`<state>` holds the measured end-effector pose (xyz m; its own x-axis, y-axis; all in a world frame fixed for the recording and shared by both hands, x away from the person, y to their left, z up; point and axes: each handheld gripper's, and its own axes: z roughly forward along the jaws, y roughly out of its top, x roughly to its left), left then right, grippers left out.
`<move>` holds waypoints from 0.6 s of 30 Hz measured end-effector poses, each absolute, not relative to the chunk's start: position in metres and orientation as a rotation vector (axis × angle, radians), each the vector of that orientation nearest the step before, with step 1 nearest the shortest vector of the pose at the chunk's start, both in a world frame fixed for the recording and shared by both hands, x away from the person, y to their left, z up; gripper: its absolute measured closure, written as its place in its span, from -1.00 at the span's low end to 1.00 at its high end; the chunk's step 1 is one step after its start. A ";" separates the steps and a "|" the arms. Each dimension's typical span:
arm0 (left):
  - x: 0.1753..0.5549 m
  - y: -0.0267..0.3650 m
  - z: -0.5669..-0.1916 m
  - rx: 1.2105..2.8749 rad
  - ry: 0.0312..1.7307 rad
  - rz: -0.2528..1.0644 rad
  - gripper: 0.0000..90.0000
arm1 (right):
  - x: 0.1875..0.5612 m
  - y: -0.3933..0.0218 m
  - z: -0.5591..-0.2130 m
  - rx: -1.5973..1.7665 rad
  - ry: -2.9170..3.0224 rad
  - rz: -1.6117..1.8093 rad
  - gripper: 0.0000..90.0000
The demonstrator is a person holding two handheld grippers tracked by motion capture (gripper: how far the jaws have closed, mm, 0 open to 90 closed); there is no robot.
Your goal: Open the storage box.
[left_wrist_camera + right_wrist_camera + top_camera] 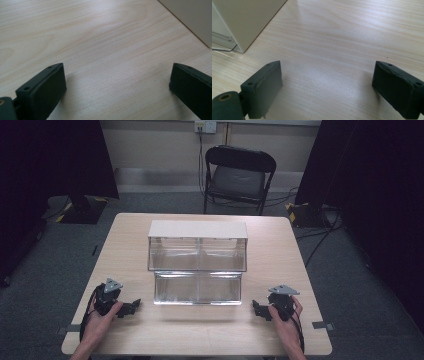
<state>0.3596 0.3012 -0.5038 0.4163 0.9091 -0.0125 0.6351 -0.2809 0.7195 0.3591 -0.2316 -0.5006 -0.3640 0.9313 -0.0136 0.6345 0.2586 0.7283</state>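
I am holding the left claw (131, 307) wide apart, its two black, blocky jaws gripping nothing, hovering just over bare pale wood near the tabletop's (280, 265) front left corner. I am keeping the right claw (256, 309) spread just as wide, also with nothing in it, near the front right corner. In the gripper views the jaw pads are looking matte and rubbery, with small screw holes along their upper edges. No writing or label is readable anywhere I am looking.

Between the two claws, but well apart from both, the clear two-tier bin (197, 264) is sitting at the middle of the tabletop. Its walls are looking like transparent plastic, glossy and reflective; the lower tier is stepping forward toward the front edge, the upper tier is standing behind it under a flat, cream-coloured top. Each tier is split into a left and a right compartment. A cream side panel of the bin is showing at the edge of each gripper view.

Beyond the far edge, a black folding chair (238, 175) is standing on grey carpet.
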 end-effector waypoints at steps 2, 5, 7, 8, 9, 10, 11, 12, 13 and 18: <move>0.360 0.301 -0.504 2.020 1.305 0.539 -0.99 | 0.359 -0.232 -0.501 1.419 2.091 0.892 -0.81; 0.360 0.301 -0.504 2.021 1.304 0.539 -0.99 | 0.359 -0.232 -0.500 1.418 2.093 0.891 -0.81; 0.360 0.301 -0.504 2.021 1.304 0.539 -0.99 | 0.360 -0.232 -0.499 1.426 2.101 0.883 -0.81; 0.360 0.301 -0.504 2.021 1.304 0.539 -1.00 | 0.360 -0.232 -0.499 1.426 2.101 0.883 -0.81; 0.360 0.301 -0.504 2.021 1.305 0.539 -1.00 | 0.360 -0.232 -0.499 1.429 2.104 0.879 -0.81; 0.360 0.301 -0.504 2.020 1.305 0.539 -0.99 | 0.361 -0.232 -0.497 1.434 2.110 0.872 -0.70; 0.360 0.301 -0.504 2.020 1.305 0.539 -1.00 | 0.361 -0.232 -0.497 1.434 2.110 0.872 -0.70; 0.360 0.301 -0.504 2.021 1.304 0.539 -0.99 | 0.361 -0.234 -0.496 1.438 2.109 0.886 -0.70; 0.360 0.301 -0.504 2.021 1.304 0.539 -1.00 | 0.361 -0.234 -0.496 1.438 2.109 0.886 -0.70; 0.360 0.301 -0.504 2.021 1.305 0.539 -0.99 | 0.358 -0.235 -0.490 1.450 2.100 0.931 -0.69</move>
